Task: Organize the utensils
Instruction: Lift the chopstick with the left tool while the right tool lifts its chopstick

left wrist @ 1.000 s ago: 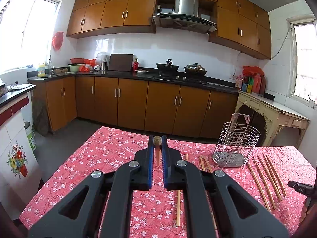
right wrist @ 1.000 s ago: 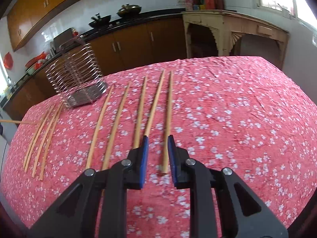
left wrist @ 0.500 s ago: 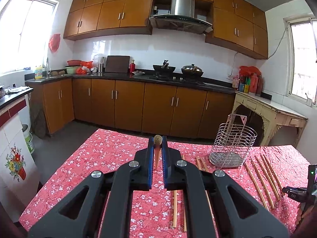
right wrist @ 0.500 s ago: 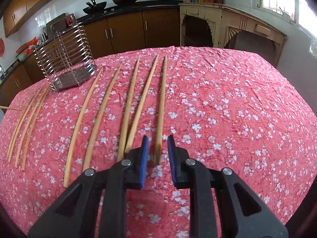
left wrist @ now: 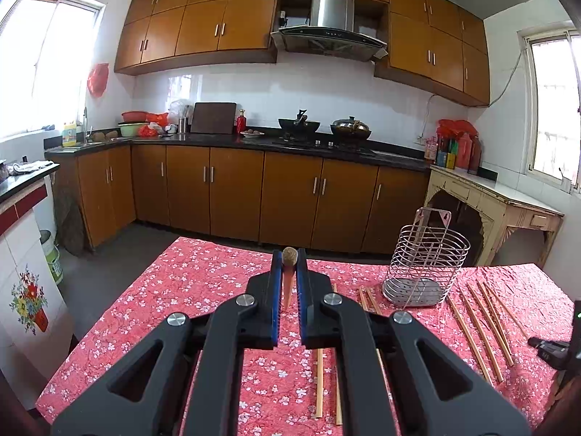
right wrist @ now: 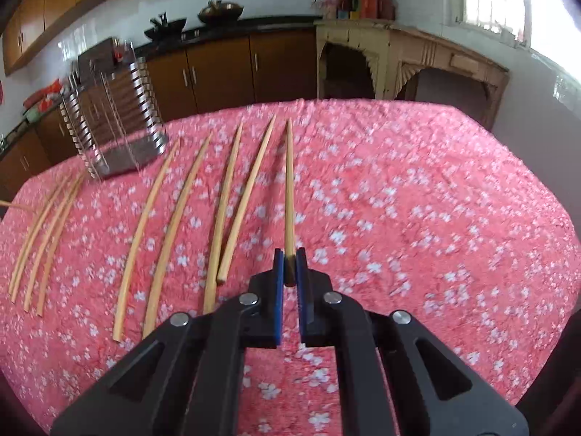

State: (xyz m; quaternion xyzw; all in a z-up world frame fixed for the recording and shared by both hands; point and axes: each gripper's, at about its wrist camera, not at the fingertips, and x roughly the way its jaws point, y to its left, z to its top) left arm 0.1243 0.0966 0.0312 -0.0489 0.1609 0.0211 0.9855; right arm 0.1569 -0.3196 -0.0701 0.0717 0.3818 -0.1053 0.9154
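Through my left wrist camera, my left gripper [left wrist: 289, 258] is clamped on a chopstick [left wrist: 288, 276], its blunt end poking up between the blue pads while the shaft slants down below them. Ahead and to the right, the wire utensil holder [left wrist: 423, 259] stands upright on the red floral tablecloth [left wrist: 181, 283]. More chopsticks lie flat just left of the holder, and another row lies to its right.

Through my right wrist camera, my right gripper [right wrist: 289, 259] is closed on the near end of the rightmost chopstick [right wrist: 289, 189], which points straight away from me. Four loose chopsticks [right wrist: 181, 218] lie fanned just to its left. The utensil holder [right wrist: 116, 116] is at far left, blurred.
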